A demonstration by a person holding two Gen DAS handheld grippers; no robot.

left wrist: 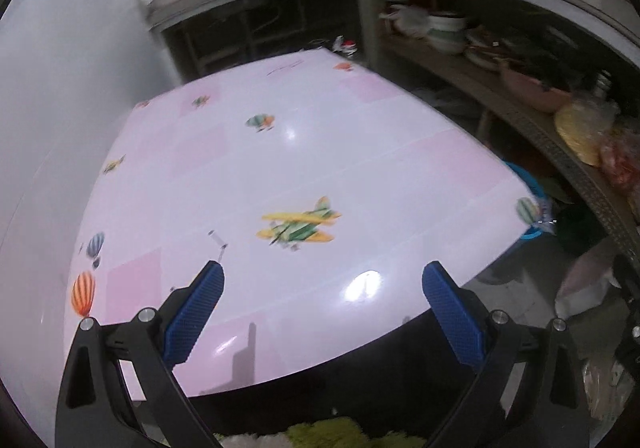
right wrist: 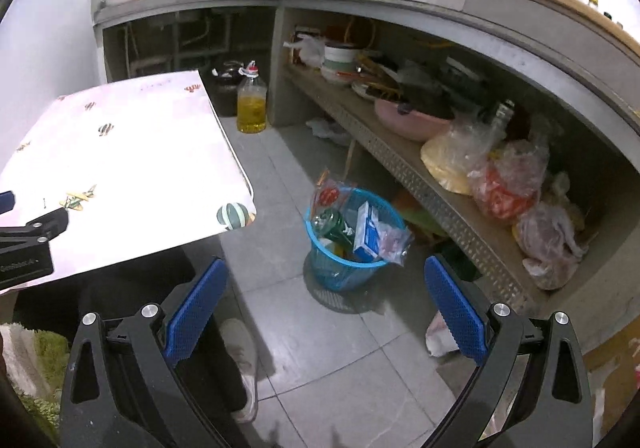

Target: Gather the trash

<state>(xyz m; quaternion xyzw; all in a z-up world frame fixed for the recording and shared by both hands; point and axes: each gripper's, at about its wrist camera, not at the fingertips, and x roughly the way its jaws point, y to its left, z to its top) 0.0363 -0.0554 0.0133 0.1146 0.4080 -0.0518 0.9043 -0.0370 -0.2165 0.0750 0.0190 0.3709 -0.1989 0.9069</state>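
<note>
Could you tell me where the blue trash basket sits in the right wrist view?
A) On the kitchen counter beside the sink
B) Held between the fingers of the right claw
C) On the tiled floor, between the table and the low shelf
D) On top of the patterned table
C: the blue trash basket stands on the tiled floor, right of the table and beside the low shelf, already holding wrappers and a small box.

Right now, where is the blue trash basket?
In the right wrist view, the blue basket stands on the tiled floor, between the table's corner and the low shelf.
</note>
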